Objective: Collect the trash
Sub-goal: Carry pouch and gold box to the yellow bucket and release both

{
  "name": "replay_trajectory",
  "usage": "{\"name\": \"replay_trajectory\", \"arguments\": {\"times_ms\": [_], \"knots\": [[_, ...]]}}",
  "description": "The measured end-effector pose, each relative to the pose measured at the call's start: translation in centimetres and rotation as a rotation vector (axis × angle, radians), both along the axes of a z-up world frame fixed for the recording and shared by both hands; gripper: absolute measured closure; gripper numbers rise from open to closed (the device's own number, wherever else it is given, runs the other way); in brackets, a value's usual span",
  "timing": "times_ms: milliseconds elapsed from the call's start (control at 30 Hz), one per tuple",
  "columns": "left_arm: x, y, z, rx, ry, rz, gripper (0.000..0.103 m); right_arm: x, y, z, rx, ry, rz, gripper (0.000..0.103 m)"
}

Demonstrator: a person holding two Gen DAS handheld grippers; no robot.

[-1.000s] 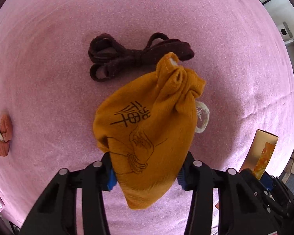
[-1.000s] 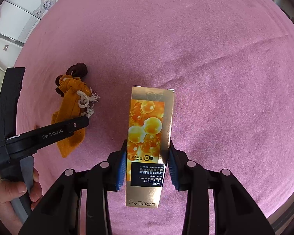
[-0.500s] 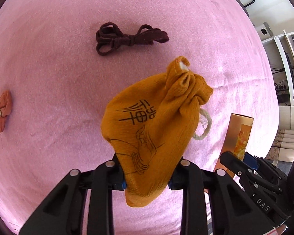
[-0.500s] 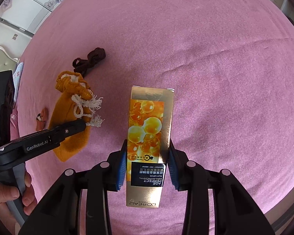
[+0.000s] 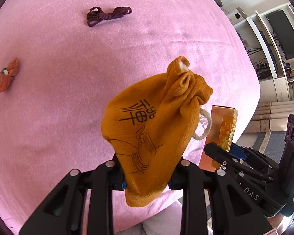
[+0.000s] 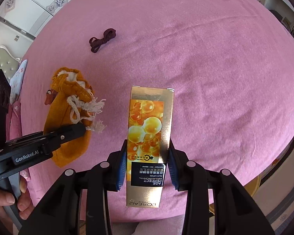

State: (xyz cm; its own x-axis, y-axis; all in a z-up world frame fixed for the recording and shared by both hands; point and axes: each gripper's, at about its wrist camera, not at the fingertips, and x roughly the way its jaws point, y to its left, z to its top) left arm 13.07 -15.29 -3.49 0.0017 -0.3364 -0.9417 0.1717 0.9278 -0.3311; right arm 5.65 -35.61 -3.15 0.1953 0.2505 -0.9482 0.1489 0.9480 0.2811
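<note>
Your left hand-held gripper [image 5: 147, 182] clamps the orange pouch [image 5: 154, 129]; your right hand-held gripper [image 6: 147, 168] clamps the gold box [image 6: 149, 141], both lifted above the pink bed [image 6: 215, 68]. Farther off: dark cord [image 5: 107, 15], centre; orange wrapper [image 5: 7, 75], left edge.

Pouch [image 5: 152, 129] hides left tongs' pads; small orange item [image 5: 7, 75] too small to identify.

The gold carton [image 6: 150, 137] reads "AGE PERFECT", "COLLAGEN ROYAL", "MILKY LOTION" and "L'OREAL PARIS". The left gripper [image 6: 76, 131] bears "GenRobot.AI"; the right gripper [image 5: 221, 148] shows "DAS". The orange pouch [image 5: 152, 129] carries black Chinese characters.
</note>
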Motion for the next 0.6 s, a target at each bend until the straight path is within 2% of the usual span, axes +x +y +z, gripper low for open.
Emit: {"name": "replay_trajectory", "arguments": {"times_ms": [200,367,600], "knots": [[-5.1,-0.5,1.0,-0.004,-0.004,-0.086,0.076,-5.9,-1.7,1.2,0.019,-0.007,-0.095,0.067],[-8.7,-2.4,0.2,-0.001,0.005,-0.16,0.076,-10.3,-3.1,1.8,0.027,0.001,-0.166,0.067],[-12.1,-8.2,-0.4,0.009,0.035,-0.254,0.076,-14.9,-7.7,1.9,0.035,0.027,-0.244,0.067]]}}
